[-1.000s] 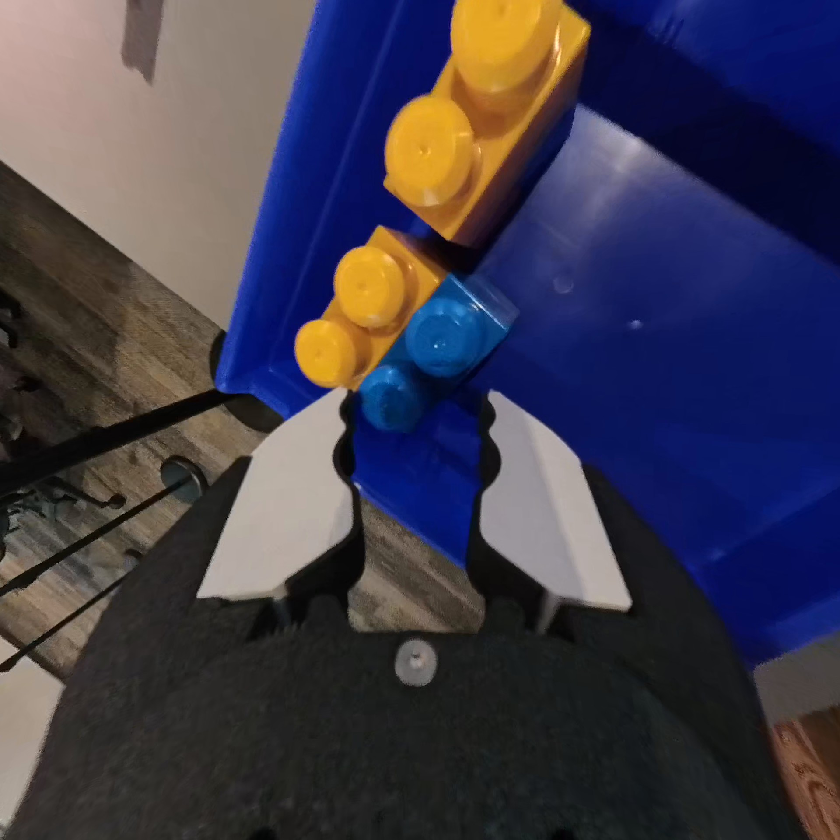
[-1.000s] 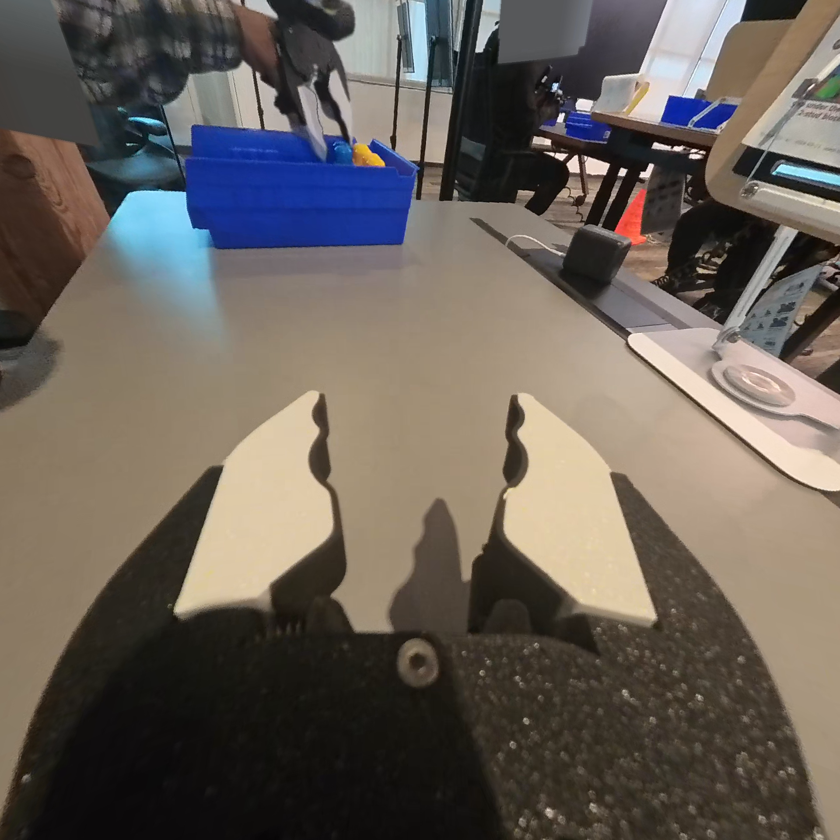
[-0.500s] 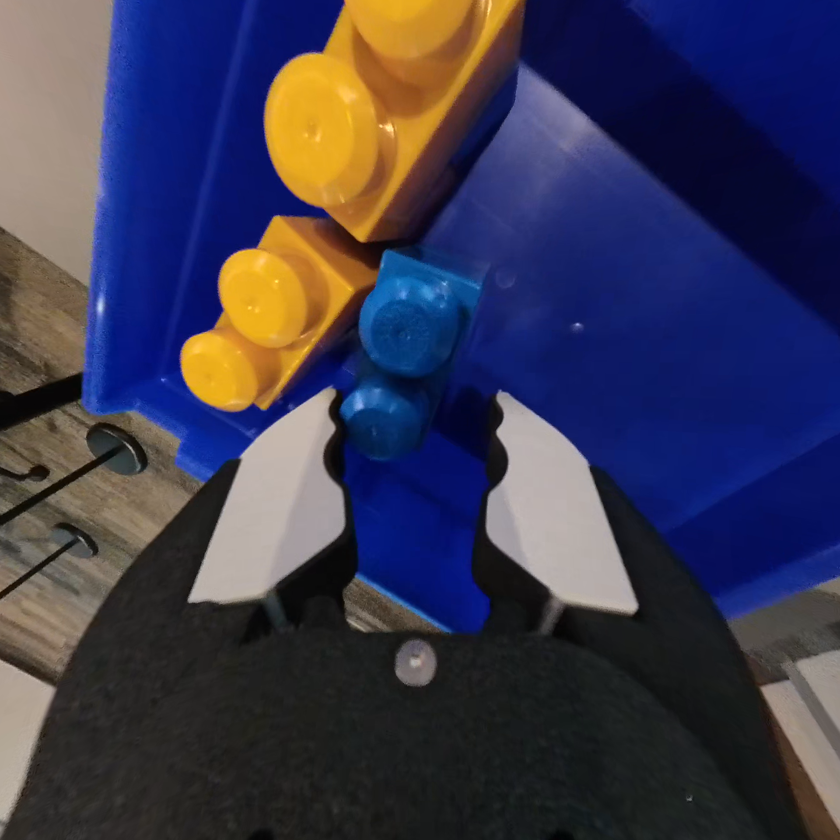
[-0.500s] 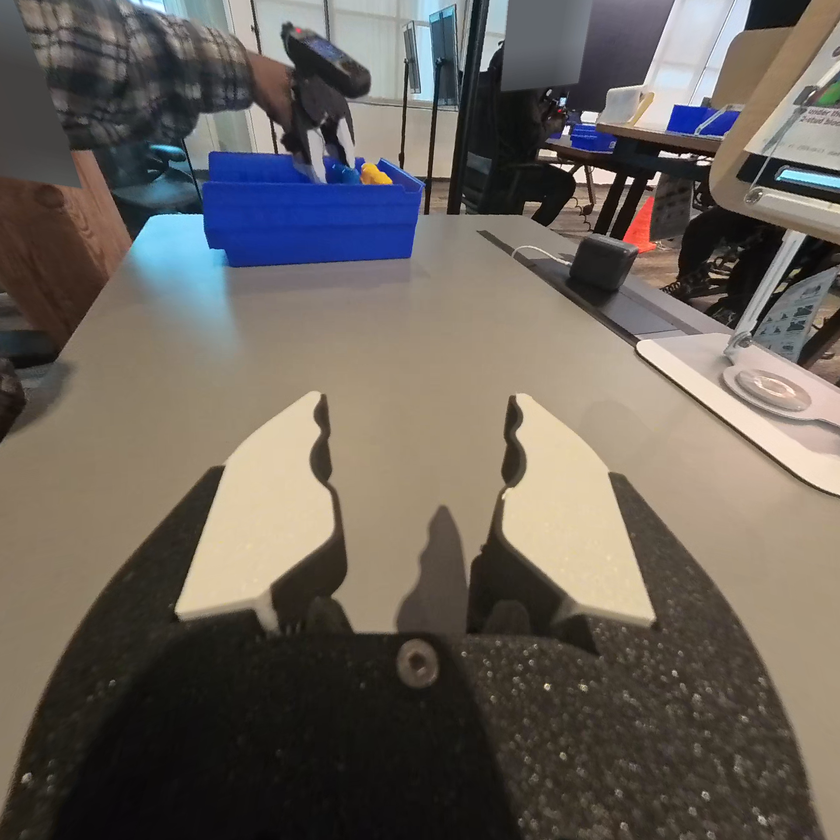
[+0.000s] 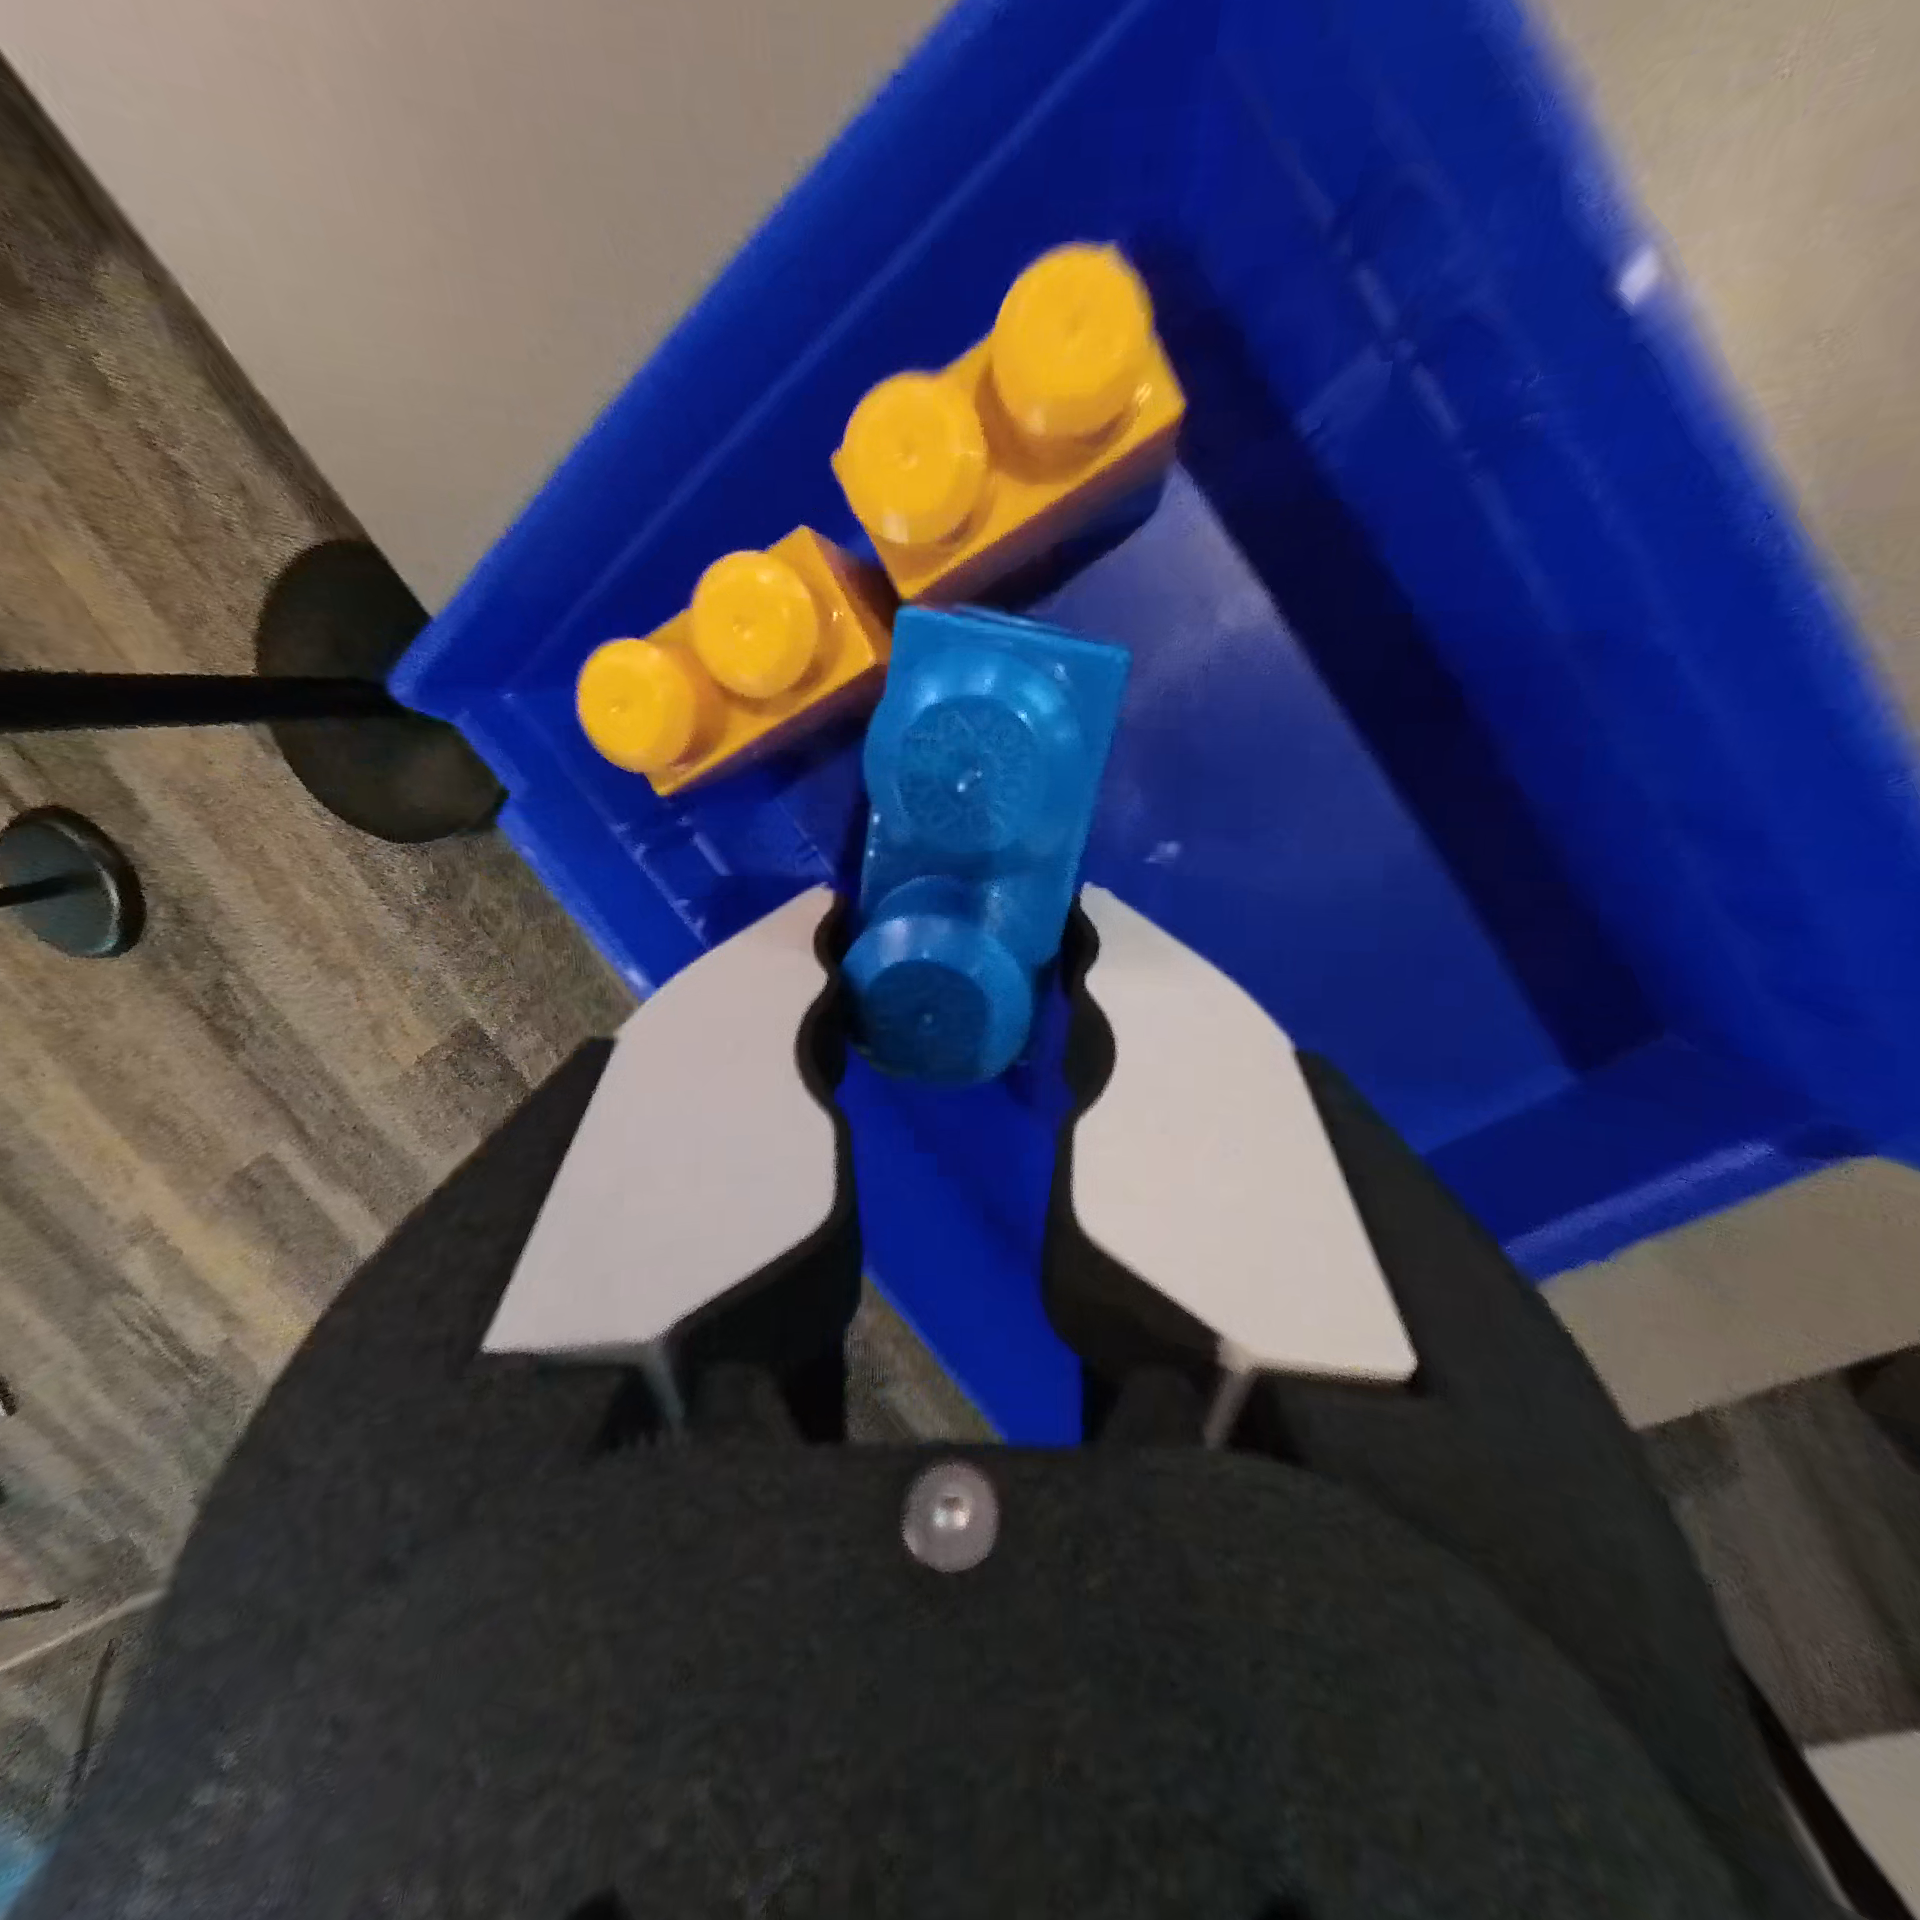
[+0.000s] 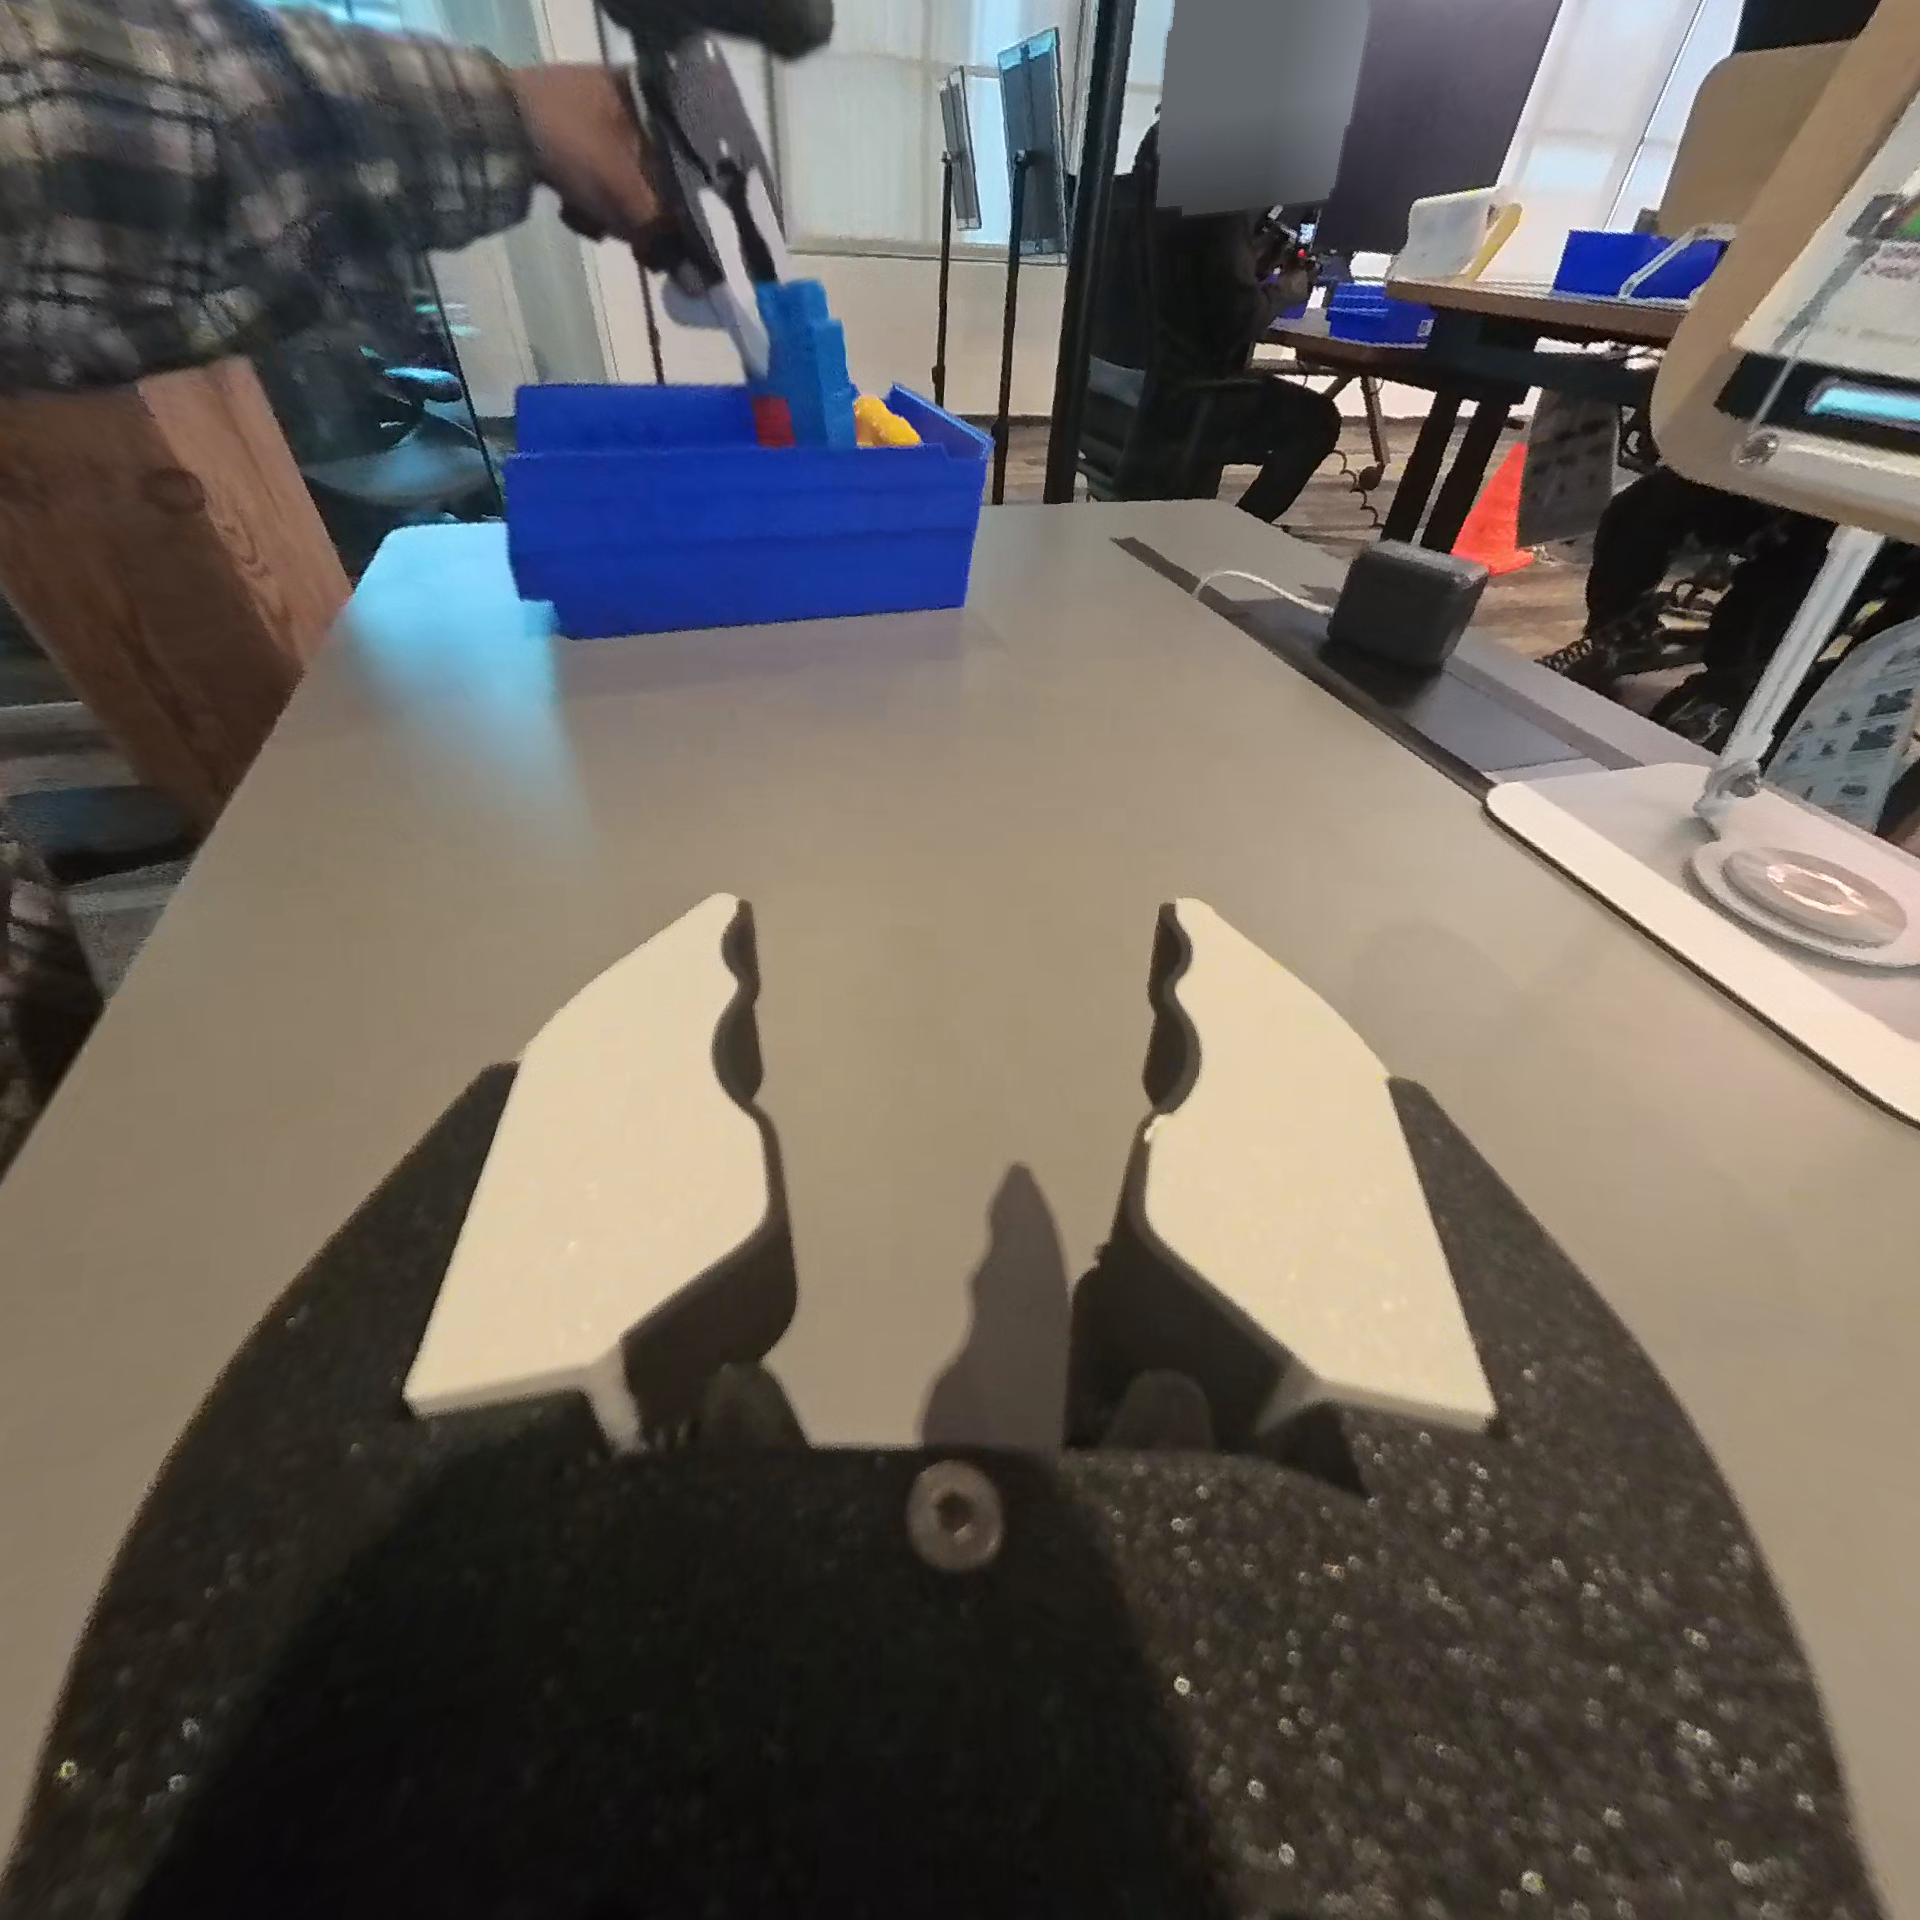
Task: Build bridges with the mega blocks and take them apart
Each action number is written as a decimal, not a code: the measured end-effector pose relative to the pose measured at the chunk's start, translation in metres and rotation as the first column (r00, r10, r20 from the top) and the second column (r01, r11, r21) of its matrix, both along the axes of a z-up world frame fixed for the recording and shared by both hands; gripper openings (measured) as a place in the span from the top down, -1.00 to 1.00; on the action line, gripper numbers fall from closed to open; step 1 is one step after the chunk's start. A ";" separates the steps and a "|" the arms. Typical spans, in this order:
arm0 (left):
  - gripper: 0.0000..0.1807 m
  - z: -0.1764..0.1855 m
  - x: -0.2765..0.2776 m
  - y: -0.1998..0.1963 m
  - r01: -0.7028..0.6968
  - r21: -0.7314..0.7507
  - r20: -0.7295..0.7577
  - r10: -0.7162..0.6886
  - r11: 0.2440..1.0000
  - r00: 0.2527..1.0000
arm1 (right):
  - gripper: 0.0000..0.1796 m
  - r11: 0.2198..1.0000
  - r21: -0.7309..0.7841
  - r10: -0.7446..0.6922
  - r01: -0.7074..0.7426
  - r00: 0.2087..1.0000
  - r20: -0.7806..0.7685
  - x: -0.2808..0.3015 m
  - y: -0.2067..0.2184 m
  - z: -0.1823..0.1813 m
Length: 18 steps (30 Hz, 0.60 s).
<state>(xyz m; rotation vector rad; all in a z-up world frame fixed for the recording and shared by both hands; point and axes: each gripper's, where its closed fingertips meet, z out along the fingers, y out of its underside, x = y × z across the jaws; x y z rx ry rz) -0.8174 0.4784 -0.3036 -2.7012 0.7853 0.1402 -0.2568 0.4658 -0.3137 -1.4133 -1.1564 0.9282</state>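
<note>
My left gripper (image 5: 951, 971) is shut on a blue two-stud block (image 5: 977, 821) and holds it over the blue bin (image 5: 1558, 540). Two yellow two-stud blocks (image 5: 727, 655) (image 5: 1013, 416) lie in the bin's corner beyond it. In the right wrist view the left gripper (image 6: 743, 312) shows far off, lifting the blue block (image 6: 805, 364) out of the bin (image 6: 738, 520); a yellow block (image 6: 883, 424) and a red block (image 6: 772, 421) show above the rim. My right gripper (image 6: 951, 925) is open and empty, low over the grey table (image 6: 935, 779).
A dark cube-shaped device (image 6: 1408, 613) with a white cable sits at the table's right edge. A white stand base (image 6: 1787, 883) and a board stand at the right. A wooden cabinet (image 6: 156, 561) stands left of the table. A person's plaid sleeve (image 6: 239, 177) reaches to the bin.
My left gripper closed on the blue block and lifted it up from the bin. The right gripper stayed open over the table.
</note>
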 end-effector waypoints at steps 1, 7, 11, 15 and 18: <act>0.57 0.014 0.010 -0.002 0.004 0.035 0.019 -0.005 0.999 1.000 | 0.20 1.000 0.000 0.005 -0.005 1.000 -0.003 -0.001 -0.002 0.002; 0.57 0.073 0.127 -0.015 0.137 0.151 0.133 -0.158 0.979 0.979 | 0.20 1.000 -0.018 0.008 -0.008 1.000 0.005 -0.006 0.000 0.007; 0.57 0.072 0.233 -0.017 0.301 0.167 0.183 -0.330 0.939 0.926 | 0.20 0.999 -0.017 0.048 -0.047 0.998 0.040 -0.018 0.005 0.028; 0.57 0.058 0.332 -0.013 0.430 0.187 0.269 -0.467 0.883 0.842 | 0.18 0.992 0.029 0.118 -0.122 0.987 0.112 -0.035 0.008 0.058; 0.57 0.048 0.392 -0.006 0.506 0.215 0.296 -0.550 0.835 0.781 | 0.17 0.985 0.062 0.147 -0.158 0.977 0.154 -0.041 0.013 0.075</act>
